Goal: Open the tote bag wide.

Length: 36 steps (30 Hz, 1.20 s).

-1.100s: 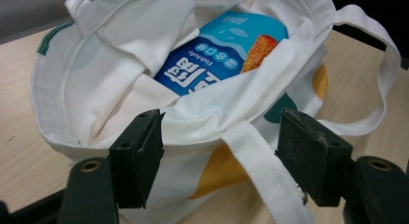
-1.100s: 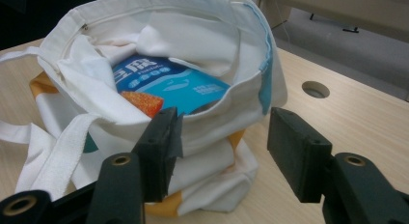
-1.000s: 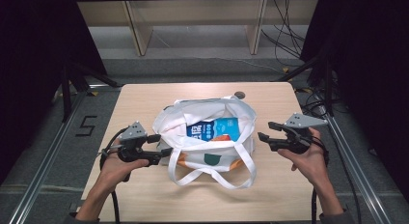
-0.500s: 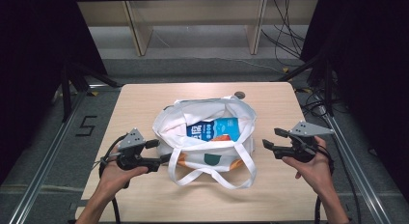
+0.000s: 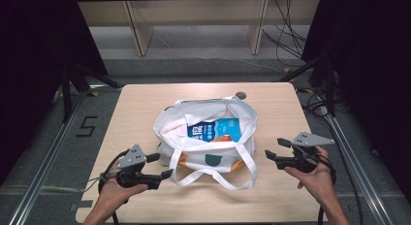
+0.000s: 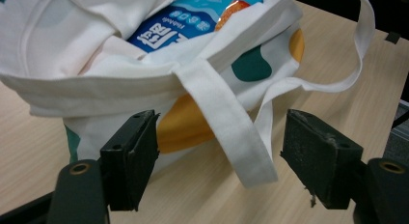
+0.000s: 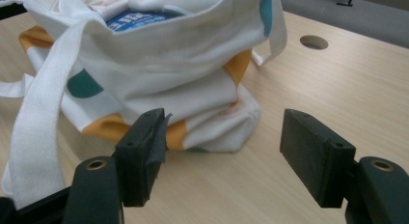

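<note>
Drawn back toward the table's near edge since a second ago: both grippers, now clear of the tote bag (image 5: 206,137).

Left gripper (image 5: 162,167): jaws apart, empty, just beside bag's near-left corner; bag strap (image 6: 231,132) lying between the jaws, unclamped.

Right gripper (image 5: 272,152): jaws apart, empty, off bag's right side, near but not touching.

Tote bag: mid-table, mouth open, slumped. Blue packet (image 5: 213,130) inside bag, label up.

Progress, judged: packing apparently done; handles loose on table (image 5: 145,104), lifting or closing possibly left.
</note>
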Each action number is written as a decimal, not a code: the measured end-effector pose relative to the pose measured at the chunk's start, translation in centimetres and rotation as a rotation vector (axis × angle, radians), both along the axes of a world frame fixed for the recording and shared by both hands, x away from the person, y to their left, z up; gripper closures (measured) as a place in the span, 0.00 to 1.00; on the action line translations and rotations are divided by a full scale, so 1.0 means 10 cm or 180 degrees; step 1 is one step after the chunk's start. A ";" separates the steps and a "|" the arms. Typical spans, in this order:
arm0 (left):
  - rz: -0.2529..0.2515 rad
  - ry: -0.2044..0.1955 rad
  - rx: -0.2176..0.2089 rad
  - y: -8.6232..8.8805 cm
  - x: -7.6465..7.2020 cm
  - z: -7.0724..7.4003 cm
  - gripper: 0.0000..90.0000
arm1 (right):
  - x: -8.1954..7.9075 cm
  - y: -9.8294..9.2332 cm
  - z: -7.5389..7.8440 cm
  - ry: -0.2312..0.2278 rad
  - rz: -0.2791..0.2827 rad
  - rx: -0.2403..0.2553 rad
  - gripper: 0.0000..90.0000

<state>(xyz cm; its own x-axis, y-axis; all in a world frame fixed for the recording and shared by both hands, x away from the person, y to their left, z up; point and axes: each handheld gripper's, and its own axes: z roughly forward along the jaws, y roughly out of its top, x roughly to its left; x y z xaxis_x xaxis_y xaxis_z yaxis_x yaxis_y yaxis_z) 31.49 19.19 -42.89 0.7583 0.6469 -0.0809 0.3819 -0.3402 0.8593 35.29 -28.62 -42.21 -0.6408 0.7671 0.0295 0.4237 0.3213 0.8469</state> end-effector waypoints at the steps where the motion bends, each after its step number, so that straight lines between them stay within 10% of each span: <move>1: 0.0015 0.0008 0.0000 0.01 -0.02 -0.03 0.31 | -0.01 -0.01 -0.01 0.0014 0.0008 -0.0006 0.38; 24: 0.0176 0.0072 -0.0038 0.10 -0.36 -0.47 0.27 | -0.38 -0.11 -0.41 0.0150 -0.0091 0.0110 0.34; 31: 0.0175 0.0038 -0.0033 0.07 -0.45 -0.53 0.27 | -0.53 -0.06 -0.51 0.0070 0.0065 -0.0083 0.34; 36: 0.0125 0.0005 0.0189 0.09 -0.45 -0.58 0.27 | -0.62 -0.03 -0.56 0.0146 0.0120 -0.0155 0.33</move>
